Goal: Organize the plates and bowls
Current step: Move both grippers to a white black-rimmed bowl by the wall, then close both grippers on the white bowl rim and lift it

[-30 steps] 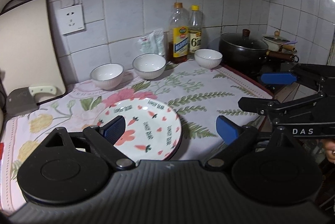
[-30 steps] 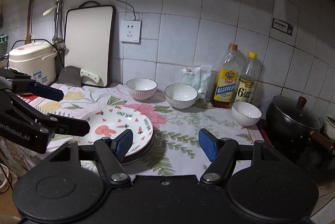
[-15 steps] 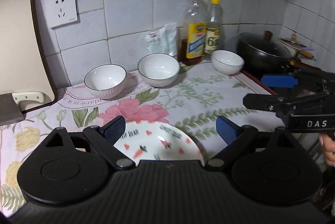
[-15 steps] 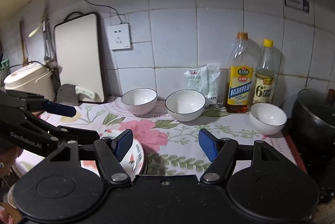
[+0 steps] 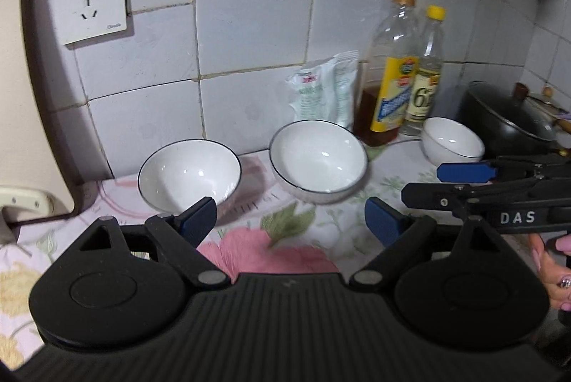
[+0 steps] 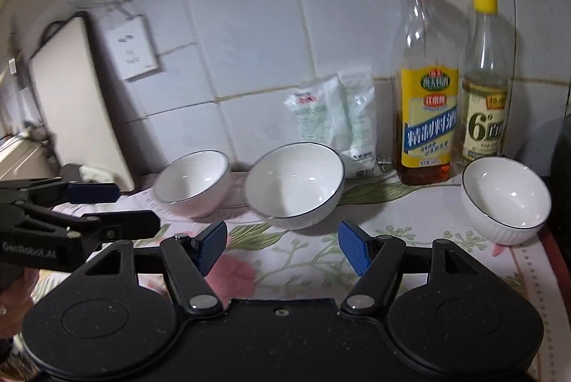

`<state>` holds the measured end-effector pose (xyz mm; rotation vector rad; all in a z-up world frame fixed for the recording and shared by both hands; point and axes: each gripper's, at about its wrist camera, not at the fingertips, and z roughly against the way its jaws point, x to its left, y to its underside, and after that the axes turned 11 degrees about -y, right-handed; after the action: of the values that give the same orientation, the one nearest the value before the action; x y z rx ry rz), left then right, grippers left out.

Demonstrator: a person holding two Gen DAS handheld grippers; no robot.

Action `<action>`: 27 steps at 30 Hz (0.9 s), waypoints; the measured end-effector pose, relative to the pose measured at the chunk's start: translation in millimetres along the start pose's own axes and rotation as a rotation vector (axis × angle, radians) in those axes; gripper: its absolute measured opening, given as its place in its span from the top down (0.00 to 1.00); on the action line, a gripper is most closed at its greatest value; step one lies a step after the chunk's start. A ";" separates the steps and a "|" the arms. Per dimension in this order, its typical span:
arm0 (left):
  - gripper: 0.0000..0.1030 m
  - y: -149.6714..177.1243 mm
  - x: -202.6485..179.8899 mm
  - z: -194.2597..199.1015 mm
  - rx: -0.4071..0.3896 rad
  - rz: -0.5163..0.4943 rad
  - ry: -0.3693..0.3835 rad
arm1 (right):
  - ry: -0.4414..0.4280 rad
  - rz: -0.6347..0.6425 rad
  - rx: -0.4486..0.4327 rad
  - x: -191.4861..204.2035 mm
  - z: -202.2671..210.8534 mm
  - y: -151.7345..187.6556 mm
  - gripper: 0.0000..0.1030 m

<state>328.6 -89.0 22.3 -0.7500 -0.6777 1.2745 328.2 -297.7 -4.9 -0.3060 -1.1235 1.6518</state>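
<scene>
Three white bowls with dark rims stand in a row near the tiled wall: a left bowl (image 5: 189,173) (image 6: 192,182), a middle bowl (image 5: 317,160) (image 6: 294,184) and a right bowl (image 5: 453,141) (image 6: 505,198). My left gripper (image 5: 291,221) is open and empty, just short of the gap between the left and middle bowls. My right gripper (image 6: 282,248) is open and empty, just short of the middle bowl. Each gripper shows at the edge of the other's view. The plates are out of view.
Two bottles (image 6: 426,89) (image 6: 485,85) and a white packet (image 6: 339,117) stand against the wall behind the bowls. A black pot (image 5: 506,117) sits at the right. A cutting board (image 6: 75,96) leans at the left. A floral cloth (image 5: 314,232) covers the counter.
Both grippers have moved forward toward the wall and the bowls. The carrot-patterned plates have dropped out of view below them. Both stay open.
</scene>
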 end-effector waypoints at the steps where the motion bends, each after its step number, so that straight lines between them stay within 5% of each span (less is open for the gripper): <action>1: 0.14 -2.9 -0.6 -8.2 0.007 0.000 -0.003 | 0.001 -0.011 0.005 -7.0 -7.9 -2.9 0.31; 7: 0.21 -12.0 -5.6 -52.7 0.076 -0.018 0.010 | 0.013 -0.068 0.003 -38.7 -45.0 -15.9 0.45; 18: 0.29 -15.3 -11.0 -96.9 0.135 0.025 -0.016 | 0.035 -0.173 0.034 -68.2 -88.2 -10.3 0.47; 22: 0.31 -18.3 -9.5 -108.5 0.153 0.094 -0.013 | 0.039 -0.219 0.037 -74.4 -97.3 -10.8 0.63; 27: 0.55 -19.6 -13.0 -122.8 0.186 0.104 -0.040 | 0.027 -0.266 0.045 -79.8 -109.1 -12.3 0.73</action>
<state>435.7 -118.5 -35.1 -0.6150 -0.5489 1.4294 441.9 -309.8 -78.1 -0.1420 -1.0562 1.4308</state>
